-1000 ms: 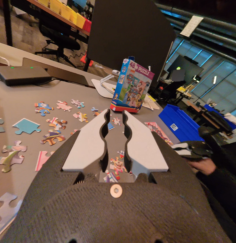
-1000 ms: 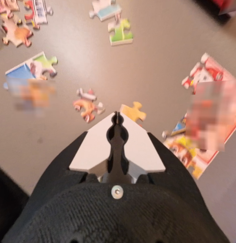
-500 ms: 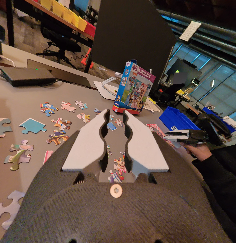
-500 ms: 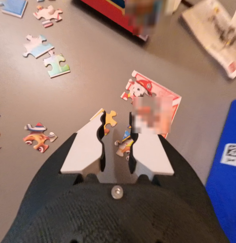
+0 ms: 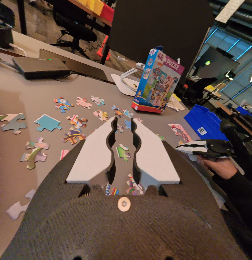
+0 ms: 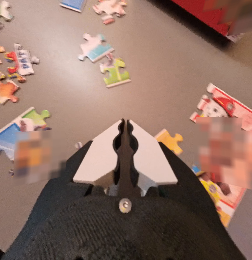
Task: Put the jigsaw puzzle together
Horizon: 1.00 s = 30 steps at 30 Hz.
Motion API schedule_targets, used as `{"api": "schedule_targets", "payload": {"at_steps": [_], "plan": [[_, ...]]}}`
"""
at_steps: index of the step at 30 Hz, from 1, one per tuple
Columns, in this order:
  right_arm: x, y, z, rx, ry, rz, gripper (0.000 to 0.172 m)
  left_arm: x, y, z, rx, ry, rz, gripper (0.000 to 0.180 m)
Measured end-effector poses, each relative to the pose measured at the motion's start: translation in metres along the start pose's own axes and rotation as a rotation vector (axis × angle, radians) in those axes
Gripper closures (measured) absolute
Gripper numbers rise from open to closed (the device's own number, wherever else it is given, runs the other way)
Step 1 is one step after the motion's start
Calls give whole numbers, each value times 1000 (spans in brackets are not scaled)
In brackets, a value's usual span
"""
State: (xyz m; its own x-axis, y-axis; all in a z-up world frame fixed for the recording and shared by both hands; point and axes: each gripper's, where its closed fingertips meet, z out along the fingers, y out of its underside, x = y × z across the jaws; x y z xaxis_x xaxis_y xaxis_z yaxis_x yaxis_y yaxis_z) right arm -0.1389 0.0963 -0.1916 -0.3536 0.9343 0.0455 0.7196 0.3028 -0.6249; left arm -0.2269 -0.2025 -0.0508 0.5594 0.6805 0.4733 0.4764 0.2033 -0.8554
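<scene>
Our left tongs (image 5: 123,121) stand apart with nothing between the pads, hovering over the grey table (image 5: 31,90); a green puzzle piece (image 5: 122,152) lies on the table beneath the gap. At one o'clock stands the puzzle box (image 5: 157,83), scattered pieces at ten. Our right tongs (image 6: 125,120) are drawn together on nothing, above bare table, a yellow piece (image 6: 170,140) just beside them at three o'clock and a joined puzzle section (image 6: 226,109) farther out.
</scene>
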Motion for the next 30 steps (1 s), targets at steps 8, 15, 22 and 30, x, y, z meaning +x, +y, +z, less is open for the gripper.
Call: {"api": "schedule_targets", "payload": {"at_steps": [8,15,22,30], "plan": [[-7,-21,-4,31,41,-60,152,-19,11,1,-31,-49,10,164],[49,20,-20,-2,27,270,114,-30,18,8,-32,-44,-39,164],[13,3,-2,3,26,112,139,-22,26,19,-58,-30,-37,164],[-40,-21,13,48,-116,37,143,-19,26,20,-57,-25,-31,164]]}}
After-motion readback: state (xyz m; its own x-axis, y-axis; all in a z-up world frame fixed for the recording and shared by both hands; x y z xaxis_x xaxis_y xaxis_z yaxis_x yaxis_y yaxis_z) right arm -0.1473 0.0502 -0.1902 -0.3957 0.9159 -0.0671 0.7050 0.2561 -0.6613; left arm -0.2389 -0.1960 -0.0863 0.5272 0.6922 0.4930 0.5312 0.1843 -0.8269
